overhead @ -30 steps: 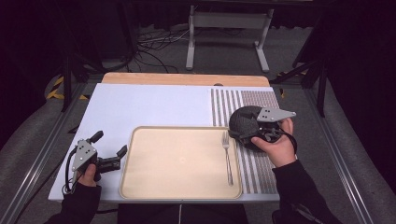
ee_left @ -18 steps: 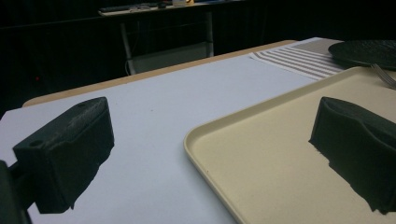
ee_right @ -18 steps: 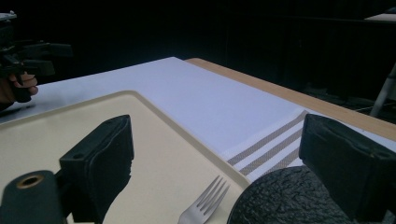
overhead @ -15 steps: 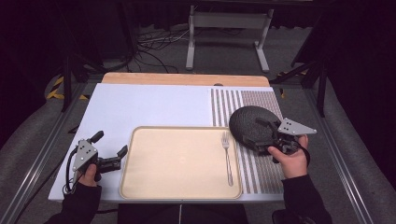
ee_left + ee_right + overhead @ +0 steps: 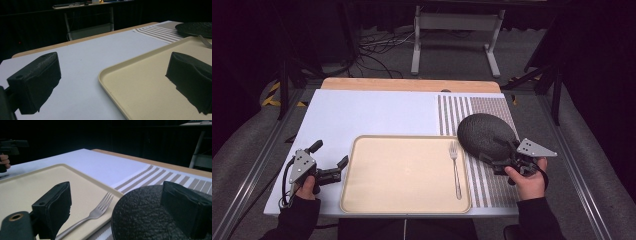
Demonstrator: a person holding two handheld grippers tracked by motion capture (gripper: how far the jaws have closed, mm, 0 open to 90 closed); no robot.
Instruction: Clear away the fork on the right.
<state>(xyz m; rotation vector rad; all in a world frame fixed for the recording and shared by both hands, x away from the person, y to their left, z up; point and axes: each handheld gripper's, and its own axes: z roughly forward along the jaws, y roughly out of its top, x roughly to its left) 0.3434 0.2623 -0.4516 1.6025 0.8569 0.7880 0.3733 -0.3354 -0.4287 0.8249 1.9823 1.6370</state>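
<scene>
Right gripper [image 5: 501,164] at a black plate [image 5: 486,135] beside a tray [image 5: 402,200].
Both grippers' jaws spread; left gripper [image 5: 330,160] rests apart.

Dark room, grey floor [image 5: 452,60], metal stand [image 5: 455,30]

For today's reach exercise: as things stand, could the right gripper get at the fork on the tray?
Probably yes. The right gripper sits open by the black plate, and the fork lies uncovered near the tray's right edge, with nothing between them.
</scene>
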